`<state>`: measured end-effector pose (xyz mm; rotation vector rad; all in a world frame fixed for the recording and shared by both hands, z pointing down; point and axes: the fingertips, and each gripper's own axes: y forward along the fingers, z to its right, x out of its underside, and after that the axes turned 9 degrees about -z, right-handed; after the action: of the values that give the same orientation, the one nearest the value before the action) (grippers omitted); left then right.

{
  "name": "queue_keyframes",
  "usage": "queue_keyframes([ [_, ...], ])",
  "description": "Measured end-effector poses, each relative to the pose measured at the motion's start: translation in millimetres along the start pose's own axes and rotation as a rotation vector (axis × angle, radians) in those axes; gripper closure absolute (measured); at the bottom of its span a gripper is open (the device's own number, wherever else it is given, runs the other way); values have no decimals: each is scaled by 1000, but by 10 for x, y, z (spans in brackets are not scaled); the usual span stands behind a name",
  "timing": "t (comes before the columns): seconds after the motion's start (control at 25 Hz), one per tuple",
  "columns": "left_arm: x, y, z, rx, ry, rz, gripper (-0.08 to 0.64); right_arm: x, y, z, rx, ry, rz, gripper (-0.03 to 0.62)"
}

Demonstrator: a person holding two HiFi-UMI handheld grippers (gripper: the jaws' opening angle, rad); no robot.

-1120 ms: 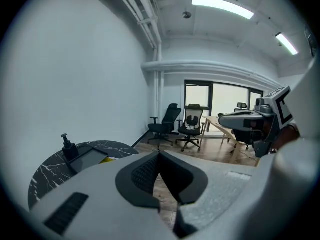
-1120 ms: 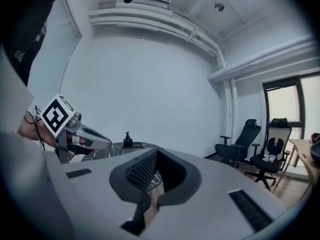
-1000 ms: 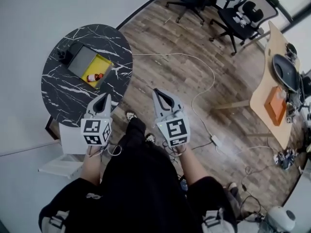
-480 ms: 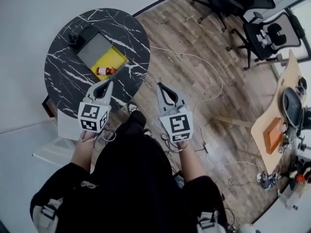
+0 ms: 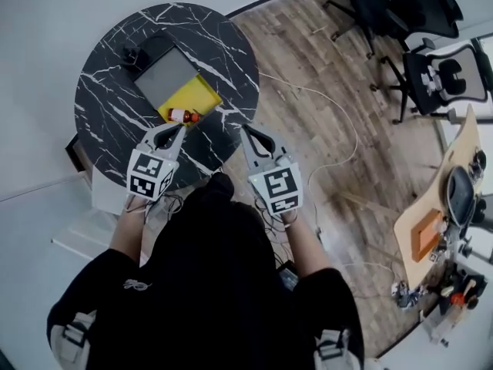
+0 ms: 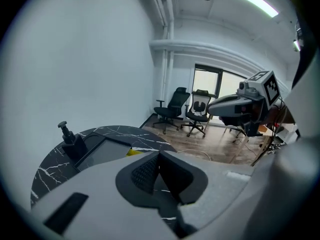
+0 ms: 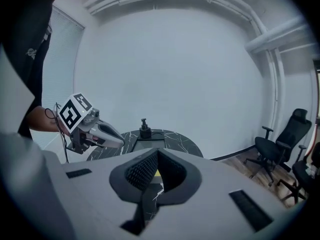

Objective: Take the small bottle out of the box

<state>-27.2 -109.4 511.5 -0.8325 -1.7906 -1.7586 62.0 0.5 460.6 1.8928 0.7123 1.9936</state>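
A small bottle (image 5: 182, 116) with a red cap lies in the yellow box (image 5: 200, 95), whose grey lid (image 5: 165, 75) is folded back on the round black marble table (image 5: 108, 114). My left gripper (image 5: 180, 129) is shut and empty, its tip over the table just short of the bottle. My right gripper (image 5: 246, 130) is also shut and empty, at the table's near right edge. In the left gripper view the shut jaws (image 6: 160, 154) hide the bottle; only a yellow strip of the box (image 6: 133, 152) shows. The right gripper view looks over shut jaws (image 7: 156, 153) toward the table.
A black pump-like object (image 5: 131, 52) stands beside the lid at the table's far side. Office chairs (image 5: 431, 60) and a wooden desk (image 5: 431, 230) are off to the right. A white cable (image 5: 339, 129) runs over the wooden floor. A white shelf (image 5: 100, 199) sits left of the table.
Both grippers have moved forward toward the table. The left tip has gone from the table's near rim to just short of the box; the right tip has reached the table's edge.
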Motion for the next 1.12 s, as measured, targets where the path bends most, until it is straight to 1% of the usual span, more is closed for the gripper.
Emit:
queue_keyframes([
  [0.12,104,73,-107,4,39,-37,561,12,221,-132,-49,-19,-32,595],
  [0.24,187,182,-194,21,67,-65,561,32,436,-225,-93,4,-57,595],
  [0.32,240,254,-197,56,81,-71,561,61,541,-283,-124,30,-66,595],
  [0.4,316,322,-159,99,82,-84,561,123,608,-327,-158,54,-80,595],
  [0.44,339,355,-160,109,82,-91,561,159,645,-330,-171,66,-91,595],
  [0.56,393,458,-233,103,108,-123,561,241,791,-322,-196,73,-122,595],
  [0.8,631,663,-308,81,179,-231,561,355,1045,-340,-249,54,-163,595],
  [0.92,707,733,-341,80,216,-281,561,350,1189,-308,-279,35,-154,595],
  [1.08,754,845,-462,63,277,-353,560,318,1405,-230,-285,12,-159,597],
  [1.12,773,870,-469,67,285,-371,545,312,1443,-233,-294,14,-158,595],
])
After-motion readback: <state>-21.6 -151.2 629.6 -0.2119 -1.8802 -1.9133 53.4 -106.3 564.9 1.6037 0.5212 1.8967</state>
